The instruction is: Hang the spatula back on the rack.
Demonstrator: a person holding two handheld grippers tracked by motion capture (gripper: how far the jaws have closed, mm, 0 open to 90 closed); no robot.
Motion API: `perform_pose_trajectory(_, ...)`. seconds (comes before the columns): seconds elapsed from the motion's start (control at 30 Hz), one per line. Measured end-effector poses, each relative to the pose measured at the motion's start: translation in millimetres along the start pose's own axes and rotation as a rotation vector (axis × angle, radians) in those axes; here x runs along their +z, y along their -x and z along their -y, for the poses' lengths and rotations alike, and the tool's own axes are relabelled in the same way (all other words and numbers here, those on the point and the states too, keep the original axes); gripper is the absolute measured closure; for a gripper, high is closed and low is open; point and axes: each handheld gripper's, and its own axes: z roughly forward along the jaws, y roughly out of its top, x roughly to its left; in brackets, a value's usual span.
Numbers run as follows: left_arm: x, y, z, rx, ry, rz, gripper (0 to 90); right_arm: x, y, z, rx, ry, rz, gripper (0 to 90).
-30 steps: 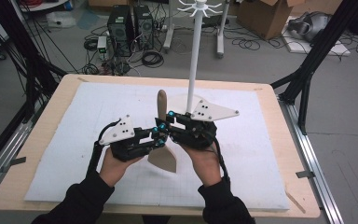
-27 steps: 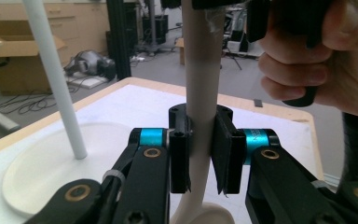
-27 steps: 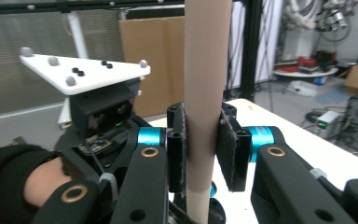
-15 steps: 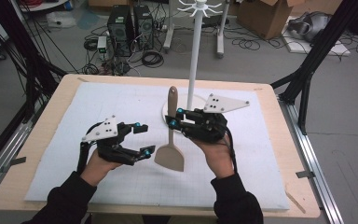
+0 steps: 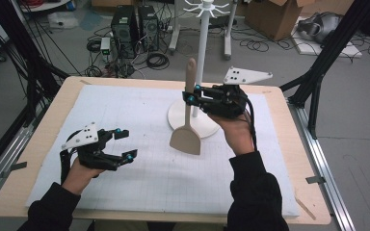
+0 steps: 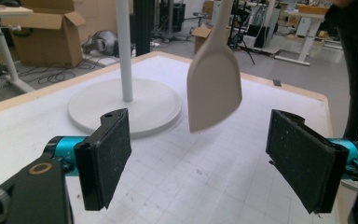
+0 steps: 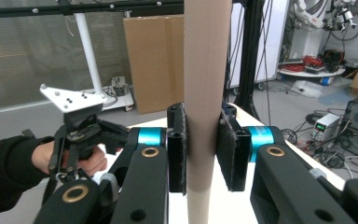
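since a second ago our left gripper (image 5: 120,143) has just opened off the spatula (image 5: 188,115) and pulled back to the near left, empty. our right gripper (image 5: 192,94) stays clenched on the handle, blade hanging above the mat beside the rack's base (image 5: 207,126). we should keep it vertical and lift toward the rack's hooks (image 5: 204,6), clearing the pole (image 5: 203,53).

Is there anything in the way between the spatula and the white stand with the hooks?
Nothing visible. The right gripper holds the spatula upright by its handle, just in front of the stand, with only open air between them. The left gripper is open and off to the side.
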Motion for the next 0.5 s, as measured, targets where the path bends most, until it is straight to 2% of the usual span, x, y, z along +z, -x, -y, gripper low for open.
perform_pose_trajectory(0.1, -1.9, -1.2, 3.8, -0.003, -0.003, 0.001, 22.8, 4.6, 11.8, -5.6, 0.002, -0.016, 0.008, 75.5)
perform_pose_trajectory(0.5, -2.0, -2.0, 5.0, -0.005, 0.001, 0.004, 22.9, 18.9, 33.2, -34.7, 0.002, -0.013, 0.036, 75.6)
